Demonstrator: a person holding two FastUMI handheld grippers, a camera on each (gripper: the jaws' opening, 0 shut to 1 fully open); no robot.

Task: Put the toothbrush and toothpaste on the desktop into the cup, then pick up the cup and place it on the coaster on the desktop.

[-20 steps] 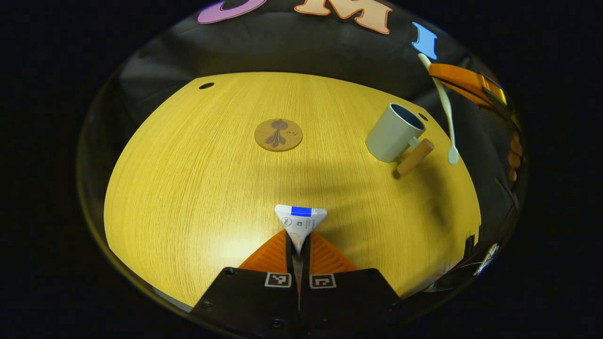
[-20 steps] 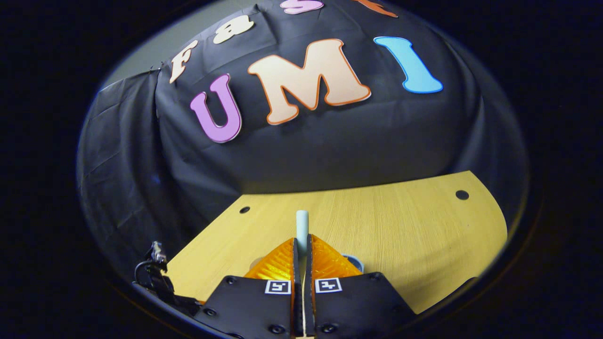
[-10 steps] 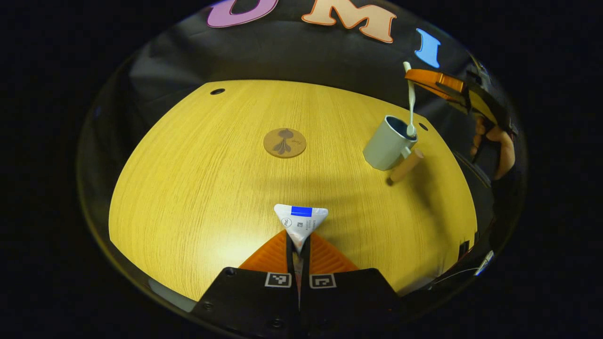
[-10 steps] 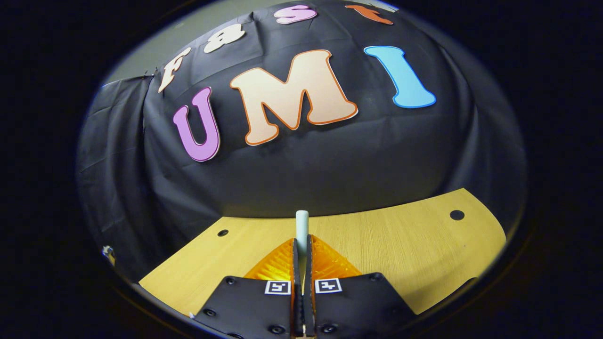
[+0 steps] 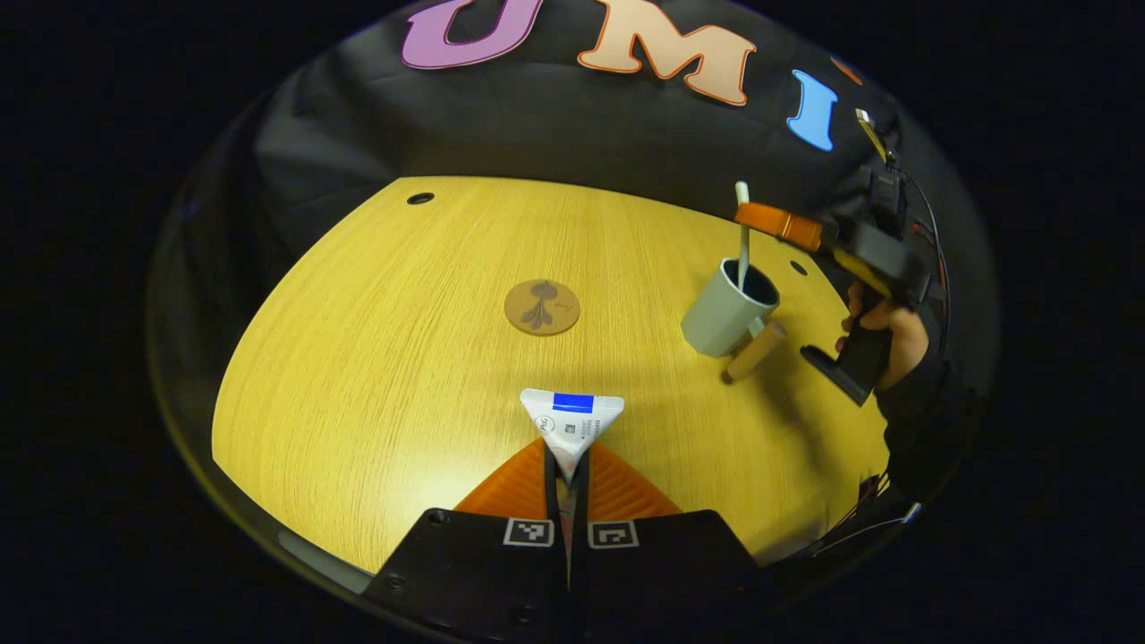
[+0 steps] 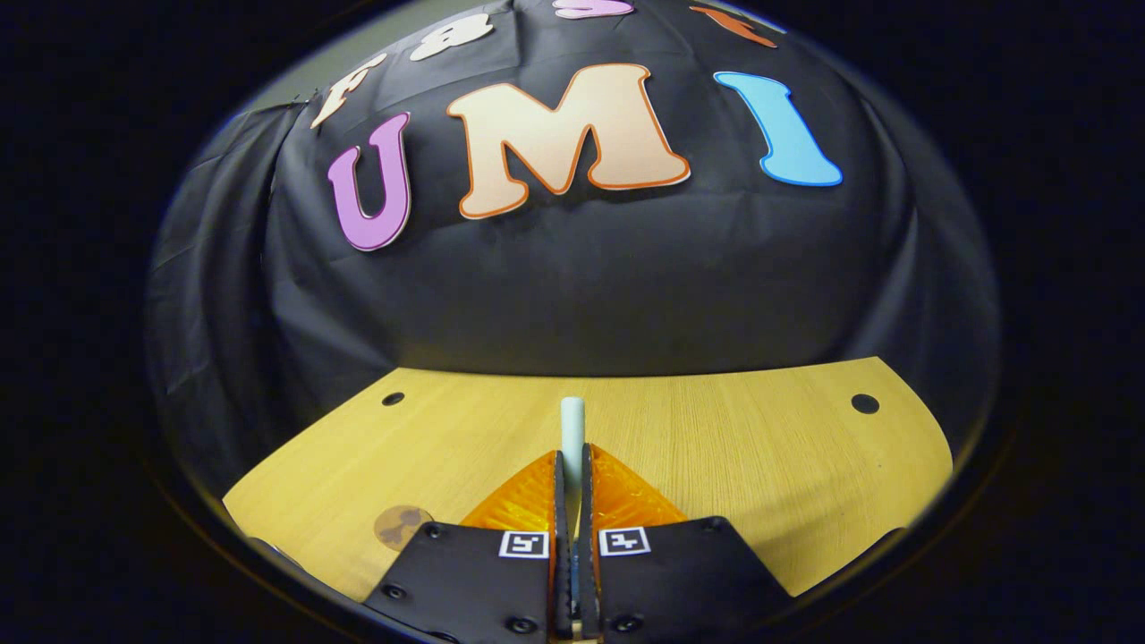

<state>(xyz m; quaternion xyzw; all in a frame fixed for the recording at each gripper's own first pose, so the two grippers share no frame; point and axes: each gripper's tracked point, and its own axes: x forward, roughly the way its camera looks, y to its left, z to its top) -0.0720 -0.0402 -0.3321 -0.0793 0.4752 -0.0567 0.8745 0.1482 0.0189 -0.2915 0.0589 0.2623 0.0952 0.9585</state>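
Note:
In the left gripper view my left gripper (image 5: 567, 461) is shut on a white toothpaste tube (image 5: 572, 420) with a blue band, held above the near part of the wooden desktop (image 5: 385, 340). A pale grey cup (image 5: 723, 309) with a wooden handle stands at the right. The right gripper (image 5: 776, 224), held by a hand (image 5: 890, 326), hovers over the cup with the pale toothbrush (image 5: 742, 234) upright, its lower end inside the cup. In the right gripper view my right gripper (image 6: 572, 465) is shut on the toothbrush (image 6: 572, 427), whose end pokes up between the fingers. The round cork coaster (image 5: 542, 307) lies mid-table.
The black cloth wall rises behind the desktop's far edge. Small round holes (image 5: 419, 198) sit near the desktop's far corners. The coaster (image 6: 402, 525) peeks at the lower left of the right gripper view. Bare wood (image 5: 358, 385) stretches between coaster and cup.
The right gripper has swung the toothbrush upright and lowered it, so its end went from beside the cup to inside it. My left gripper still holds the toothpaste, drawn slightly back.

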